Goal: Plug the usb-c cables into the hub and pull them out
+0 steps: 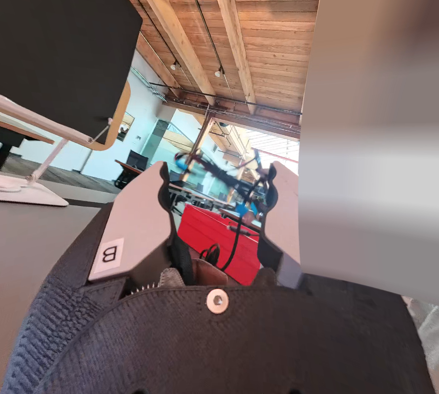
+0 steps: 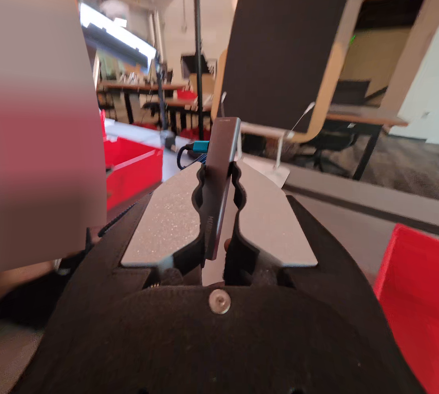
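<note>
Through the left wrist camera I saw my left gripper [image 1: 219, 189] tipped upward, its two grey fingers [image 1: 140, 214] spread wide with nothing between them. Past the gap lay a red bin [image 1: 213, 235] with a black cable [image 1: 234, 247] trailing across it; a blurred tangle of dark cables [image 1: 221, 173] hung farther off, and I could not tell what they joined. A dark panel [image 1: 59, 38] on a white stand [image 1: 31, 195] stood at the left on the grey tabletop [image 1: 35, 252], under a timber ceiling [image 1: 237, 26].

Through the right wrist camera, my right gripper [image 2: 217, 169] was clamped on the grey USB hub [image 2: 219, 169], which stood on edge between the fingers and stuck out beyond their tips. A teal-headed USB-C cable [image 2: 200, 146] was plugged into the hub's left side, its dark cord looping down just beside it. A red bin [image 2: 133, 162] sat to the left, another red bin [image 2: 413, 287] at the lower right, and the dark panel [image 2: 285, 38] stood behind the hub.
</note>
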The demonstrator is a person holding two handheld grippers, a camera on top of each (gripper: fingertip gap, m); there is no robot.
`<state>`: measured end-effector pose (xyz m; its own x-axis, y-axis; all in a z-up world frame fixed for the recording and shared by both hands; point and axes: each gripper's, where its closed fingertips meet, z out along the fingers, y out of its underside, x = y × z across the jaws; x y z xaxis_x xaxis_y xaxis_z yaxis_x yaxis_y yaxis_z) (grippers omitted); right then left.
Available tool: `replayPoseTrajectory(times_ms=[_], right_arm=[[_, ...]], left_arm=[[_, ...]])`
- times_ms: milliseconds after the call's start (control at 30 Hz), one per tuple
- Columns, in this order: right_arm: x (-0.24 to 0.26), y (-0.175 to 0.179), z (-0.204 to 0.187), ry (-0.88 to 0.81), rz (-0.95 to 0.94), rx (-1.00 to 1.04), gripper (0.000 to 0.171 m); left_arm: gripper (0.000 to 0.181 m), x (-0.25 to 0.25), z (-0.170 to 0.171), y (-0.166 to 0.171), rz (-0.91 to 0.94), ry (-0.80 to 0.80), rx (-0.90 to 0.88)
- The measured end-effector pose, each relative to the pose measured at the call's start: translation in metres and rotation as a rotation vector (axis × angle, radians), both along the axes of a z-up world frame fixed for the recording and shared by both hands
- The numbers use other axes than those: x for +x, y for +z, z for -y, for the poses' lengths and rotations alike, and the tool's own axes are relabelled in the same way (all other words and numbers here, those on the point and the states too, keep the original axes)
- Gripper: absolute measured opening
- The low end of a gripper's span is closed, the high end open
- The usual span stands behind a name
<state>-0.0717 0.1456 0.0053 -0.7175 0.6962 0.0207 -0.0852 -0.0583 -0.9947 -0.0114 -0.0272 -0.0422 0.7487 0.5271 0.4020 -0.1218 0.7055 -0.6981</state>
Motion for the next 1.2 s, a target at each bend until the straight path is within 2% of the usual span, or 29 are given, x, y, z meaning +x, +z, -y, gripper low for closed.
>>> replayPoseTrajectory(times_ms=[200,300,400,600,867,1067,1200], right_arm=[[-0.016,0.11,-0.085,-0.131,-0.208,-0.329,0.02],[-0.022,0.147,-0.13,-0.214,-0.28,-0.423,0.02],[-0.024,0.169,-0.163,-0.263,-0.319,-0.483,0.021],[-0.027,0.175,-0.204,-0.328,-0.326,-0.564,0.021],[-0.036,0.154,-0.219,-0.296,-0.256,-0.648,0.021],[-0.03,0.154,-0.229,-0.224,-0.317,-0.71,0.021],[-0.028,0.156,-0.242,-0.25,-0.348,-0.728,0.021]], left_arm=[[0.079,0.001,0.002,0.001,-0.04,0.106,-0.07],[0.079,0.002,0.0,0.0,-0.049,0.12,-0.1],[0.079,0.002,-0.004,0.0,-0.056,0.13,-0.134],[0.079,0.002,-0.011,-0.002,-0.078,0.181,-0.221],[0.079,0.001,-0.014,-0.006,-0.071,0.183,-0.251],[0.079,0.0,-0.015,-0.007,-0.067,0.182,-0.262],[0.079,0.0,-0.014,-0.007,-0.064,0.181,-0.258]])
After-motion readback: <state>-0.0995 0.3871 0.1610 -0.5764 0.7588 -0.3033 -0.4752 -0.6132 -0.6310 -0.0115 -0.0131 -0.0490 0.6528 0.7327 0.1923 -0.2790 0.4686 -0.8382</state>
